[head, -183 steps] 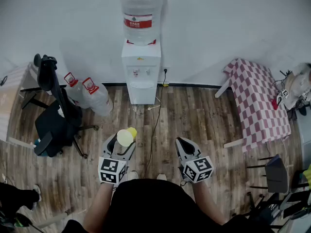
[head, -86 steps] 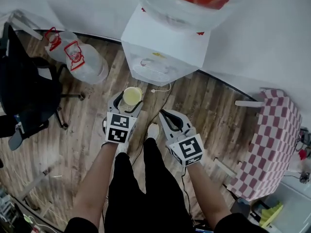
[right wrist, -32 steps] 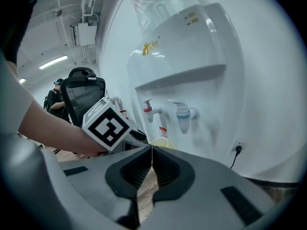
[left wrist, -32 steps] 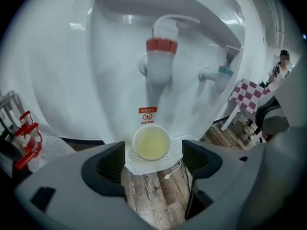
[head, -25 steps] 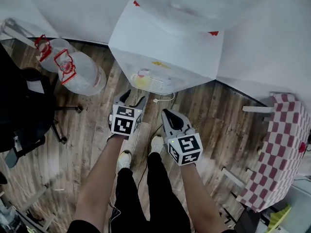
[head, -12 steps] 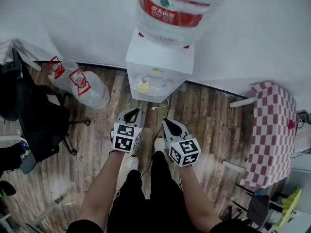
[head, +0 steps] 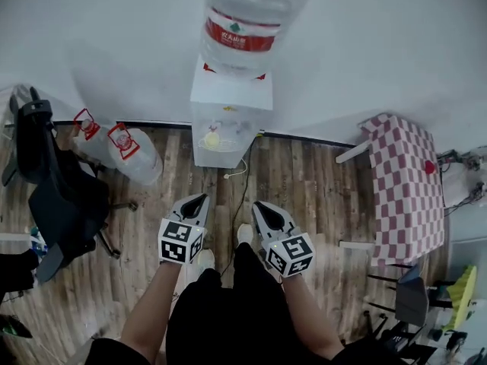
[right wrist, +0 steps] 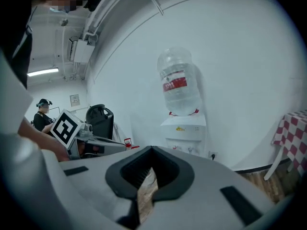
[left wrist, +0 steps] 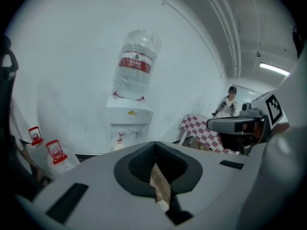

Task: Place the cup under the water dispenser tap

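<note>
The yellow cup (head: 211,138) stands in the alcove of the white water dispenser (head: 228,97), beneath its taps; the left gripper view shows the cup (left wrist: 118,146) there too, small and far. A big water bottle (head: 243,21) tops the dispenser. My left gripper (head: 199,201) is drawn well back from the dispenser over the wooden floor, shut and empty. Beside it my right gripper (head: 262,206) is also shut, holding nothing. In the left gripper view the left gripper (left wrist: 154,145) has its jaws together. The right gripper (right wrist: 152,150) looks the same in its own view.
Two spare water bottles (head: 125,152) lie left of the dispenser, next to a black office chair (head: 53,196). A red-checked table (head: 407,181) stands at the right. A cable (head: 242,181) runs across the floor. Another person (left wrist: 229,102) stands far off.
The left gripper carried the cup, left it in the dispenser's alcove, and has closed. Both grippers have drawn back from the dispenser and risen.
</note>
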The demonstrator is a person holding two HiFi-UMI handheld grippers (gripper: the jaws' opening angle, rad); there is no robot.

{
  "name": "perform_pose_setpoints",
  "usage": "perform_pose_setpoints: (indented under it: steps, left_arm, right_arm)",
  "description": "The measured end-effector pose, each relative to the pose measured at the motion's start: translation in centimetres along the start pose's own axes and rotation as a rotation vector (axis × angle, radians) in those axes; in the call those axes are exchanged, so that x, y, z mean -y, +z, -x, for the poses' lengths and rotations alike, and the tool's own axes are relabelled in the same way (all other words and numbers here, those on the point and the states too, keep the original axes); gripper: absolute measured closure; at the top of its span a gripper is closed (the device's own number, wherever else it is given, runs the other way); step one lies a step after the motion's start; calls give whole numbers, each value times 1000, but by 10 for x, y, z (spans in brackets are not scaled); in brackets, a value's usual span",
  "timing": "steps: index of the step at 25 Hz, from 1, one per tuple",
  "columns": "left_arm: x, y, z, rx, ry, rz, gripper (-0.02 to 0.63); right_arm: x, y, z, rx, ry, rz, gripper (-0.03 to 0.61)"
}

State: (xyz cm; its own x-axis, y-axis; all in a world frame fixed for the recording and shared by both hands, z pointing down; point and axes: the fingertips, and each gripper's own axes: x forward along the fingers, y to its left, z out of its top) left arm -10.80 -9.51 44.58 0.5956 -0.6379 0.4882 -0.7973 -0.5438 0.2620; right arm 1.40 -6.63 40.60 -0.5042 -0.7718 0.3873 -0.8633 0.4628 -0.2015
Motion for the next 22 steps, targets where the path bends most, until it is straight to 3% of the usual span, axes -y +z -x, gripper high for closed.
perform_pose_setpoints:
  steps: [7, 22]
  left_arm:
    - [40, -8, 57, 45, 4, -7, 598]
    - [152, -11, 108, 115, 130, -90, 598]
  right_arm:
    - [-34, 5, 59, 37, 53, 21, 557]
    - [-23, -11, 160, 113, 145, 11, 557]
